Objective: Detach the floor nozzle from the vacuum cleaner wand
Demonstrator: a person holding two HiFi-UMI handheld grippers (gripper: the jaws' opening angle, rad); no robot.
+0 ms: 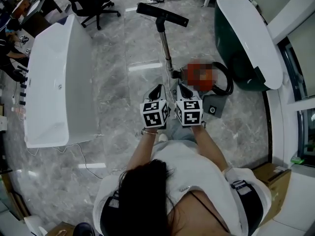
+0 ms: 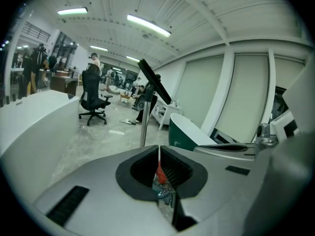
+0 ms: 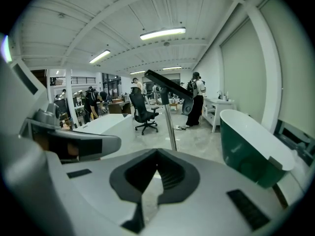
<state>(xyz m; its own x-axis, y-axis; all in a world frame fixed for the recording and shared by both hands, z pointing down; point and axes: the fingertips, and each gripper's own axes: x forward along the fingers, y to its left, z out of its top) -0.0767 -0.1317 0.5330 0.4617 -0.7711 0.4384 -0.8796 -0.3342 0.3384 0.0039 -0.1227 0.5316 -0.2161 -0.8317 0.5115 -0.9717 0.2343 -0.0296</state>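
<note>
The black floor nozzle (image 1: 162, 14) sits on the far end of the metal wand (image 1: 165, 45), which rises from the red vacuum body (image 1: 199, 75) on the floor. In both gripper views the wand (image 2: 144, 127) (image 3: 170, 124) stands upright ahead, with the nozzle (image 2: 153, 81) (image 3: 167, 83) tilted on top. My left gripper (image 1: 157, 90) (image 2: 160, 146) and right gripper (image 1: 184, 88) (image 3: 157, 149) are side by side just short of the vacuum body. Both are shut and hold nothing.
A white bathtub (image 1: 59, 82) stands on the left and a green bathtub (image 1: 241, 38) on the right. A black hose (image 1: 227, 80) loops beside the vacuum body. A black office chair (image 1: 91, 4) stands beyond. People are in the background.
</note>
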